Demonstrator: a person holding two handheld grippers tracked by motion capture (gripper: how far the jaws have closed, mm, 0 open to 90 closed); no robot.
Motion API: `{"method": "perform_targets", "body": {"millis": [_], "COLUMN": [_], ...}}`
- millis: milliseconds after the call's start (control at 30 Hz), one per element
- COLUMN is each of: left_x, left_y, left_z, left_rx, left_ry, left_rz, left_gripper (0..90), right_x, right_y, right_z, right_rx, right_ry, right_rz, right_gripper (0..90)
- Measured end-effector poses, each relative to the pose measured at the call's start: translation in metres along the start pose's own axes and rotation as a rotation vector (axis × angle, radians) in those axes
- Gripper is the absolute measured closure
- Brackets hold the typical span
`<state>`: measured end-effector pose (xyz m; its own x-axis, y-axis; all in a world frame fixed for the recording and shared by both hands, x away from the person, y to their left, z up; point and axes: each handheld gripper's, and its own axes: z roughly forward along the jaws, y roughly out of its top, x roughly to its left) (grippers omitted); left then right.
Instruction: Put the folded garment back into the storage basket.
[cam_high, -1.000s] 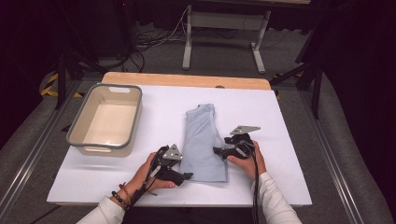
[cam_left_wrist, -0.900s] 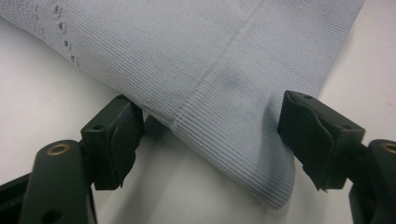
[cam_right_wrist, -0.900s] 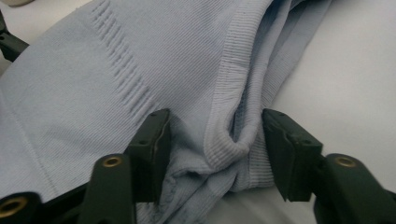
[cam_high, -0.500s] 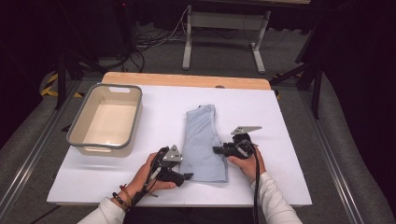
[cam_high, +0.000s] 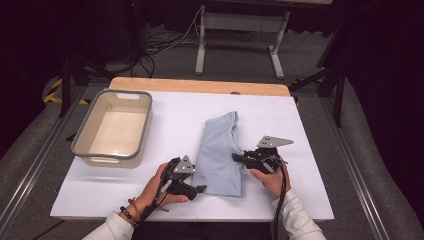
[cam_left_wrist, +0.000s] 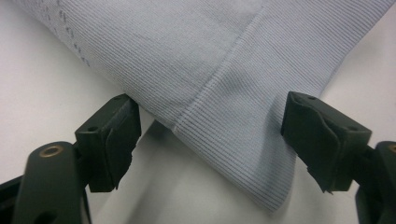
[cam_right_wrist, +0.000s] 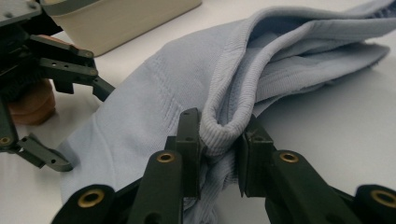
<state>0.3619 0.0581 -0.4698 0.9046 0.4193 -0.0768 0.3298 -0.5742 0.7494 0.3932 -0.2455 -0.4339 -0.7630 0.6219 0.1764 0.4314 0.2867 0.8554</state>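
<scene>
**A:** Shirt (cam_high: 220, 152) folding, by the look of it. The light blue shirt lies folded into a long strip in the middle of the white worktop (cam_high: 310, 130), collar end away from the person, hem end near them.

**B:** And the grip so far?

**A:** The right hand-held gripper (cam_right_wrist: 219, 140) has just been closing, and its jaws now pinch a bunched fold of the shirt's right edge; the cloth bulges up between the pads. The left hand-held gripper (cam_left_wrist: 205, 140) is spread wide, with the shirt's near left corner lying between the jaws and neither pad pressing on it.

**B:** So which step is this?

**A:** I'd judge it the pick-up: one side is taken, the other not yet. The next move calls for the left jaws to close on that corner, low enough to catch the layers and not only the top one, before any lift.

**B:** Room to work?

**A:** Plenty ahead. The worktop beyond the collar is bare to the wooden strip at the far edge, and the right side is open too. On the left stands a beige bin (cam_high: 112, 127), apart from the shirt with white surface between. The tight place is the near edge: the hem lies close to it, and both hands sit there, so a pull towards the person could drag cloth over the rim.
</scene>
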Motion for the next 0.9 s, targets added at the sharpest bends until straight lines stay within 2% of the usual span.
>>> {"method": "perform_targets", "body": {"millis": [100, 133, 233, 367, 433, 533, 633, 733, 800, 867, 900], "left_x": [0.002, 0.002, 0.001, 0.000, 0.000, -0.001, -0.002, -0.002, -0.002, -0.003, -0.003], "left_y": [0.001, 0.001, 0.002, 0.001, 0.001, 0.002, 0.002, 0.002, 0.002, 0.002, 0.002], "left_z": [0.001, 0.002, 0.002, 0.001, 0.001, 0.002, 0.002, 0.002, 0.002, 0.002, 0.002], "left_rx": [0.014, 0.018, 0.019, 0.022, 0.022, 0.015, 0.013, 0.015, 0.014, 0.012, 0.011], "left_ry": [-0.018, -0.030, -0.024, -0.021, -0.021, -0.029, -0.029, -0.029, -0.027, -0.021, -0.022], "left_rz": [-0.007, -0.010, -0.007, -0.006, -0.003, 0.005, 0.005, 0.006, 0.006, 0.005, 0.002], "left_gripper": [23.0, 23.7, 23.8, 24.6, 24.6, 25.3, 25.3, 25.2, 25.1, 24.6, 24.3], "right_x": [0.004, 0.003, 0.001, -0.007, -0.009, -0.014, -0.014, -0.016, -0.017, -0.017, -0.016], "right_y": [0.001, 0.000, -0.001, -0.008, -0.009, -0.012, -0.013, -0.013, -0.013, -0.008, -0.005], "right_z": [-0.003, -0.003, -0.001, 0.006, 0.007, 0.014, 0.018, 0.019, 0.018, 0.016, 0.015], "right_rx": [0.010, 0.015, 0.025, 0.065, 0.074, 0.107, 0.125, 0.117, 0.112, 0.095, 0.085], "right_ry": [-0.010, -0.012, -0.014, -0.058, -0.056, -0.077, -0.096, -0.103, -0.104, -0.128, -0.131], "right_rz": [-0.053, -0.052, -0.039, 0.005, 0.011, 0.043, 0.051, 0.075, 0.077, 0.085, 0.079], "right_gripper": [72.9, 72.6, 70.9, 61.1, 59.8, 55.8, 52.5, 42.3, 39.7, 31.5, 30.8]}}
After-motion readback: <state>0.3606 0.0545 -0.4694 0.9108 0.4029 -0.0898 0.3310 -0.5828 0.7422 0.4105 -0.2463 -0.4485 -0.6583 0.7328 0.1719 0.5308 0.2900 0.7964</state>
